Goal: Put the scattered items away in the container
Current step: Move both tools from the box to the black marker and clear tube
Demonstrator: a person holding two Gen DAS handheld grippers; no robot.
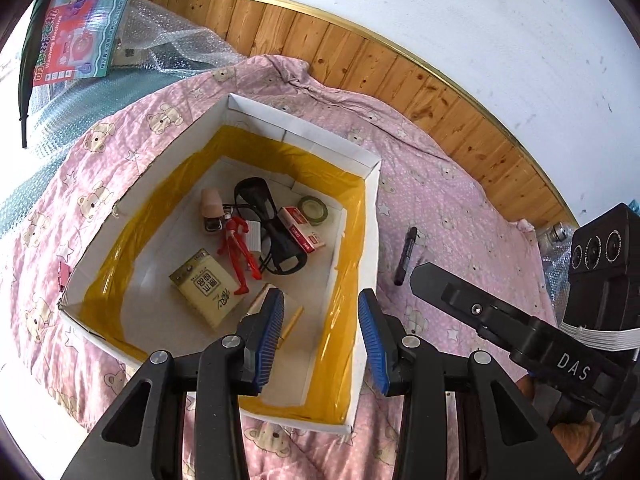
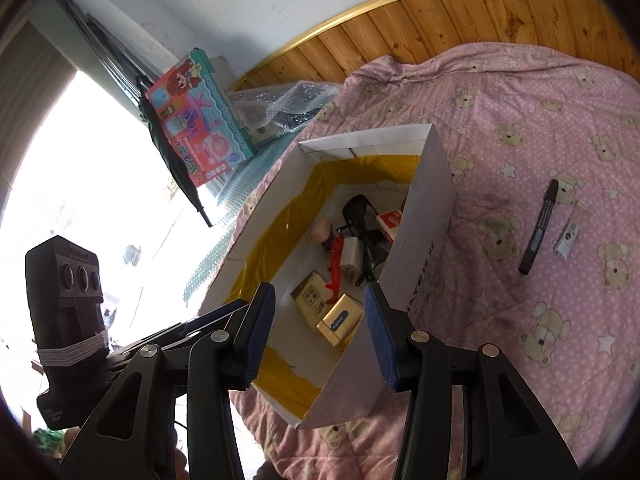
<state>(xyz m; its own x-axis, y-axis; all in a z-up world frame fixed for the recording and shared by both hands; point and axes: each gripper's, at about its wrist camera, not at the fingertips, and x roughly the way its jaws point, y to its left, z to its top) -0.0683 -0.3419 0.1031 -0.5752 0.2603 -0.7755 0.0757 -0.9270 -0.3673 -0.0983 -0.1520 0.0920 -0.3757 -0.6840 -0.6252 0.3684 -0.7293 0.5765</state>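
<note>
A white cardboard box (image 1: 304, 128) lined with yellow tape sits on a pink bear-print quilt. It holds a red figure (image 1: 236, 252), black sunglasses (image 1: 276, 232), a tape roll (image 1: 314, 209), a red-and-white carton (image 1: 298, 229) and a yellow packet (image 1: 208, 286). My left gripper (image 1: 320, 304) hangs open over the box's near end with nothing between its blue pads. My right gripper (image 2: 318, 296) is open and empty above the box (image 2: 424, 208), over a gold item (image 2: 340, 320). A black marker (image 2: 538, 228) and a small white item (image 2: 568, 236) lie on the quilt, right of the box. The marker (image 1: 406, 256) also shows in the left wrist view.
The right tool's black body (image 1: 520, 332) reaches in from the right, close to the marker. A colourful toy box (image 2: 200, 128) and bubble wrap (image 2: 280, 108) lie beyond the quilt. A wood-panelled wall (image 1: 360, 64) runs behind the bed.
</note>
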